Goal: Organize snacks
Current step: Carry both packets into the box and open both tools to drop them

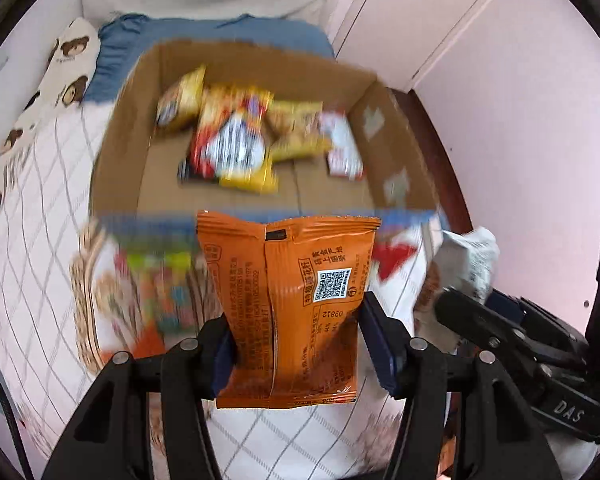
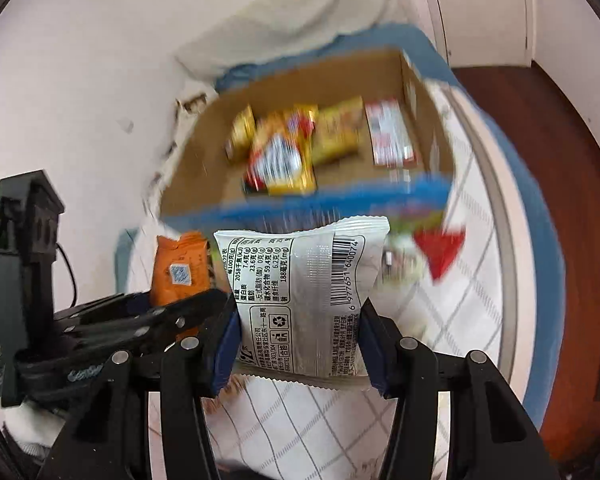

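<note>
Your left gripper (image 1: 296, 344) is holding the orange snack packet (image 1: 288, 300) upright, its jaws clamped on the packet's lower sides, above the white checked bed cover (image 1: 40, 248). Beyond it, the open cardboard box (image 1: 120, 128) is sitting on the bed with several yellow and red snack packs (image 1: 236, 140) lying blurred on its floor. To the right, your right gripper (image 2: 298, 344) is gripping the white snack packet (image 2: 300, 292) the same way, jaws pressed against both its sides, barcode facing the camera. Both packets are hanging just in front of the box's near wall, side by side.
</note>
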Available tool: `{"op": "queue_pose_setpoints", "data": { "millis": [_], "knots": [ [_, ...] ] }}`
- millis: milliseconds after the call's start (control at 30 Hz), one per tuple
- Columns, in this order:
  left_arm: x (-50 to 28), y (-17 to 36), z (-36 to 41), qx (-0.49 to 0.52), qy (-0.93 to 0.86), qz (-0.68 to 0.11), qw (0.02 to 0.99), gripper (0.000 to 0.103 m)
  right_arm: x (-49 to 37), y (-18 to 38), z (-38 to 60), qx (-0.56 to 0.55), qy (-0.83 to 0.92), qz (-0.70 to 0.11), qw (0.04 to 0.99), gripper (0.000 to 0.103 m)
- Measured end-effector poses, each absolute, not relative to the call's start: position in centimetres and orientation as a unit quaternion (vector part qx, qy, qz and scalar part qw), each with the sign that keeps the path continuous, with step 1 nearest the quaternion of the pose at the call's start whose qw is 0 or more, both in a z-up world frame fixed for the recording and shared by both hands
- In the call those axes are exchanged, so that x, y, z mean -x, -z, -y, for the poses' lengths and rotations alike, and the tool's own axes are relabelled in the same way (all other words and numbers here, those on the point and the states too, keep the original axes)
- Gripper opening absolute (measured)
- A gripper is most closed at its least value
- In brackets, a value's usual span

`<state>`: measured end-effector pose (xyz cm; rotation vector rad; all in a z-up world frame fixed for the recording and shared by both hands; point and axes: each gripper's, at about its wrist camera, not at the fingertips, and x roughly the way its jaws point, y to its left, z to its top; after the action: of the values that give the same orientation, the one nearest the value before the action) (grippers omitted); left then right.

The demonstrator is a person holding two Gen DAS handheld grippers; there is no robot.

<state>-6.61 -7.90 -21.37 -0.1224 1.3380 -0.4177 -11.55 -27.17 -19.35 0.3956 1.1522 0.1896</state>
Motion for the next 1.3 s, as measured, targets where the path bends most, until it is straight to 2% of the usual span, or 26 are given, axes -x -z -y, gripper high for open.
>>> {"op": "queue_pose_setpoints", "data": {
  "millis": [100, 267, 500, 767, 1000, 1033, 1100, 1133, 1167, 1200, 1233, 1300],
  "knots": [
    [2.3, 20.3, 8.5, 0.069, 0.193, -0.606, 0.768, 0.054, 8.7, 18.2, 28.3, -0.173, -0.079, -0.526, 0.829, 0.055],
    [-4.9, 20.7, 10.9, 0.027, 0.183, -0.599, 0.779, 0.054, 2.1, 19.5, 30.2, -0.161, -0.066, -0.535, 0.827, 0.055],
    [-11.0, 26.3, 12.8, 0.048, 0.170, -0.663, 0.728, 0.054, -3.4, 25.1, 31.5, -0.164, -0.066, -0.592, 0.786, 0.055],
    [-11.4, 32.3, 13.3, 0.040, 0.157, -0.717, 0.678, 0.054, -5.3, 29.8, 31.4, -0.131, -0.072, -0.642, 0.752, 0.055],
    [-10.9, 34.3, 12.4, 0.061, 0.145, -0.739, 0.655, 0.055, -5.6, 31.4, 29.5, -0.093, -0.077, -0.670, 0.733, 0.058],
    [-10.8, 34.4, 12.3, 0.063, 0.143, -0.741, 0.653, 0.055, -5.7, 31.6, 29.3, -0.090, -0.079, -0.675, 0.728, 0.059],
    [-10.7, 34.7, 12.1, 0.073, 0.141, -0.748, 0.644, 0.055, -6.0, 31.7, 29.0, -0.093, -0.088, -0.682, 0.720, 0.071],
    [-10.8, 34.8, 11.8, 0.075, 0.139, -0.751, 0.641, 0.058, -6.0, 31.7, 28.9, -0.091, -0.088, -0.685, 0.717, 0.076],
    [-10.7, 34.7, 11.7, 0.074, 0.138, -0.750, 0.643, 0.069, -6.1, 31.8, 28.7, -0.086, -0.085, -0.689, 0.714, 0.088],
    [-10.6, 34.5, 11.6, 0.070, 0.140, -0.746, 0.647, 0.077, -6.3, 31.7, 28.6, -0.083, -0.080, -0.689, 0.716, 0.092],
    [-10.5, 34.2, 11.6, 0.062, 0.140, -0.740, 0.655, 0.092, -6.3, 31.6, 28.5, -0.081, -0.078, -0.688, 0.717, 0.092],
    [-9.9, 33.4, 11.2, 0.043, 0.136, -0.730, 0.668, 0.095, -6.1, 31.1, 28.4, -0.082, -0.071, -0.687, 0.718, 0.093]
  ]
}}
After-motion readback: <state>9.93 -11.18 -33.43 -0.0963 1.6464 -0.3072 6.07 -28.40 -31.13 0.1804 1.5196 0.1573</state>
